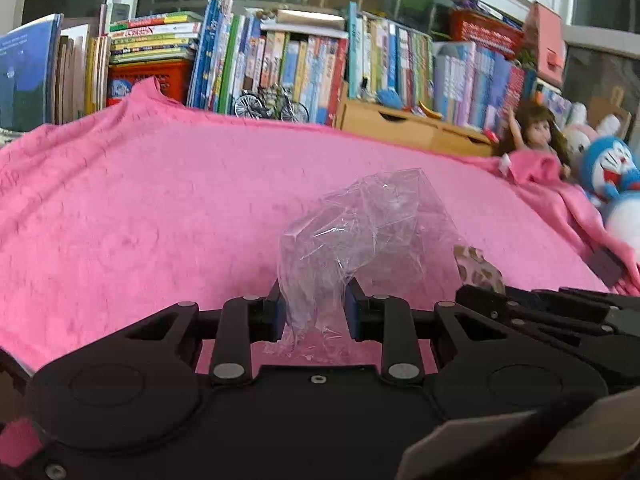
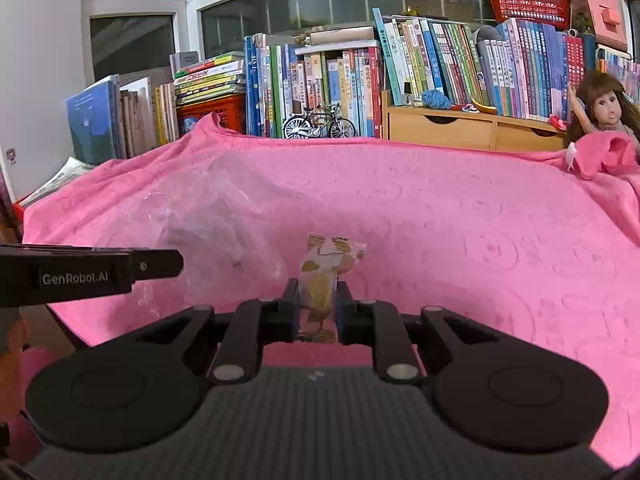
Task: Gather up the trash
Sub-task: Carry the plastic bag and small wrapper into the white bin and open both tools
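Observation:
My left gripper (image 1: 316,300) is shut on a crumpled clear plastic bag (image 1: 360,232) that stands up between its fingers above the pink blanket (image 1: 140,208). My right gripper (image 2: 318,304) is shut on a small white and gold snack wrapper (image 2: 326,276); the same wrapper (image 1: 478,268) shows in the left wrist view, just right of the bag. In the right wrist view the clear bag (image 2: 224,224) hangs at the left, beside the left gripper's black body (image 2: 80,274). Both grippers are close together, side by side.
The pink blanket (image 2: 460,240) covers the whole surface. Behind it stand rows of books (image 2: 328,80), a toy bicycle (image 2: 318,124) and a wooden drawer box (image 2: 452,128). A doll (image 2: 604,108) and plush toys (image 1: 612,176) sit at the right edge.

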Action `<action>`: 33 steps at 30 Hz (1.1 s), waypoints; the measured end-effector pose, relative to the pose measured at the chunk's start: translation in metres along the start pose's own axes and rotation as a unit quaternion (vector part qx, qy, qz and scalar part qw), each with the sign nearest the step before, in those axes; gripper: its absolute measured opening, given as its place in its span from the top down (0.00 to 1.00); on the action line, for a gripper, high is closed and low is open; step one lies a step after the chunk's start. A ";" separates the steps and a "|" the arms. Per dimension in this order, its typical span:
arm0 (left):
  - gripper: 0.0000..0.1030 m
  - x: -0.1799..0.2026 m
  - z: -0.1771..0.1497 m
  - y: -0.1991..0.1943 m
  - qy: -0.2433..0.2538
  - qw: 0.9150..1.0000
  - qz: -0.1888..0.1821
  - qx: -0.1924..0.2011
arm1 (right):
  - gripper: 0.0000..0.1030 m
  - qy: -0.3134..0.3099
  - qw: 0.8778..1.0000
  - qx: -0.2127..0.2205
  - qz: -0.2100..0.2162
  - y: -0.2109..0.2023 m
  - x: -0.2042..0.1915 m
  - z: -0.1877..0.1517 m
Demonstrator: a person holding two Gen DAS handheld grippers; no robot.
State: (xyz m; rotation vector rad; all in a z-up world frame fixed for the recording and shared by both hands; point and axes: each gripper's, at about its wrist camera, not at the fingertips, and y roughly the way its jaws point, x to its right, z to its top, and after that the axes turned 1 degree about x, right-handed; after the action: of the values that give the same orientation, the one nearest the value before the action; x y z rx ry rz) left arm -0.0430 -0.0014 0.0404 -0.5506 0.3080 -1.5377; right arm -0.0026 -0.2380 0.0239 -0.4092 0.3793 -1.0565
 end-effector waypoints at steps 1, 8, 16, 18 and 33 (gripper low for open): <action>0.74 0.002 -0.005 -0.005 0.005 1.000 0.002 0.000 | 0.79 0.000 1.000 0.000 0.000 -0.004 0.000 -0.004; 0.74 0.007 -0.030 -0.043 0.024 1.000 0.000 -0.003 | 0.79 0.005 1.000 -0.004 -0.006 -0.032 -0.002 -0.037; 0.74 0.015 -0.057 -0.075 0.065 0.997 -0.013 -0.030 | 0.79 0.005 1.000 -0.020 -0.010 -0.055 -0.009 -0.070; 0.74 0.016 -0.062 -0.080 0.070 0.997 -0.011 -0.035 | 0.79 0.006 1.000 -0.027 -0.010 -0.058 -0.012 -0.079; 0.74 0.031 -0.119 -0.088 0.127 0.988 -0.016 -0.091 | 0.78 0.033 0.995 -0.090 -0.030 -0.059 -0.015 -0.130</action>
State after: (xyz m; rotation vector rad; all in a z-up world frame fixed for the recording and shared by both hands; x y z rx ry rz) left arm -0.1788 -0.0447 -0.0097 -0.5030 0.6420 -1.6221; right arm -0.1166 -0.2682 -0.0570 -0.5501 0.5273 -1.0998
